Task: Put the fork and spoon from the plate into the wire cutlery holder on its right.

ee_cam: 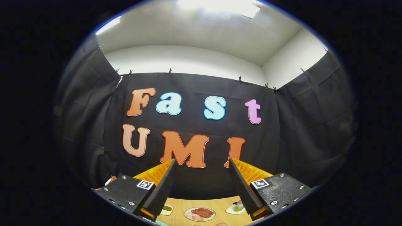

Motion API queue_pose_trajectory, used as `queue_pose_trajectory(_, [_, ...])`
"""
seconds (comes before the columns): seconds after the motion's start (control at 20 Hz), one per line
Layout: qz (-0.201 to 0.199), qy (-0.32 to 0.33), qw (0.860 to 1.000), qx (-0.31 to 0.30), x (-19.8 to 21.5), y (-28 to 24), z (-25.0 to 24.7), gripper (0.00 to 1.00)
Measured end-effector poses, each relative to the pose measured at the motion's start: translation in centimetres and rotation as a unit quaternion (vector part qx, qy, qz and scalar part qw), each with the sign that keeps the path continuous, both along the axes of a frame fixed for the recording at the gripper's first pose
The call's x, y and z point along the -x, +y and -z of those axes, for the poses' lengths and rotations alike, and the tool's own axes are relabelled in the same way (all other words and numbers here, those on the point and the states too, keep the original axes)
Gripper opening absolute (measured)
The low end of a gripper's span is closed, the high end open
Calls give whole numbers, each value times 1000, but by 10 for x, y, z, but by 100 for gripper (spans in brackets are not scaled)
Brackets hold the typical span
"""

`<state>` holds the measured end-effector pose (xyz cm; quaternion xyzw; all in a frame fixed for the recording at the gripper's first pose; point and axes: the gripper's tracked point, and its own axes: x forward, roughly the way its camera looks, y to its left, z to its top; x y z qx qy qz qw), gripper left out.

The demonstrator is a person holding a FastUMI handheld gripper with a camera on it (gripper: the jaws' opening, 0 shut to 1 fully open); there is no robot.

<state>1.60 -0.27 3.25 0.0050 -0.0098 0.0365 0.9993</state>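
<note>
1. The gripper (201,164) is up high, tilted toward the booth's black cloth wall (301,131), and its two fingers stand wide apart: the claw is open with nothing between the pads.

2. Each finger is a black, ribbed wedge backed in orange plastic; the left finger (163,188) and the right finger (243,188) both taper to a point against the dark cloth.

3. Behind the fingers sit two black blocks with silver screws, each carrying a small square black-and-white marker; the left marker (146,185) and the right marker (259,183) are both plain to see.

4. Down low between the fingers, a strip of light wooden tabletop (201,203) peeks through, well below the fingertips.

5. On that strip, right between the two fingers, lies a small white plate with a reddish-brown slab of food and pink slices (200,213) on it.

6. Just left of it, tucked against the left finger, is a small white dish with something green (166,209).

7. To the right, half hidden by the right finger, sits another small white dish with a pale green and white item (237,207) standing on it.

8. The fork, the spoon and the wire cutlery holder: I cannot make any of them out here, so I cannot tell where they lie.

9. Above the cloth, a white wall (188,59) and ceiling with a bright light panel (220,5) top the booth.
</note>
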Motion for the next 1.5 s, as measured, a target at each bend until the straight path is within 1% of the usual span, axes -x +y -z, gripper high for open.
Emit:
queue_pose_trajectory(0.35, [-29, 13, 999, -21, -3, 5, 2, 97])
queue_pose_trajectory(0.7, [-53, 53, 997, -14, 4, 33, 51, 97])
queue_pose_trajectory(0.8, [-69, 58, 996, -19, 8, 48, 58, 97])
queue_pose_trajectory(0.95, [-94, 104, 990, -20, 13, 69, 89, 97])
queue_pose_trajectory(1.1, [-118, 163, 979, -15, 23, 92, 125, 97])
queue_pose_trajectory(1.2, [-138, 207, 968, -16, 35, 107, 150, 97])
queue_pose_trajectory(1.3, [-161, 257, 953, -21, 43, 125, 176, 97])
queue_pose_trajectory(1.4, [-194, 311, 930, -26, 57, 146, 204, 97])
queue_pose_trajectory(1.5, [-213, 355, 910, -22, 68, 161, 229, 97])
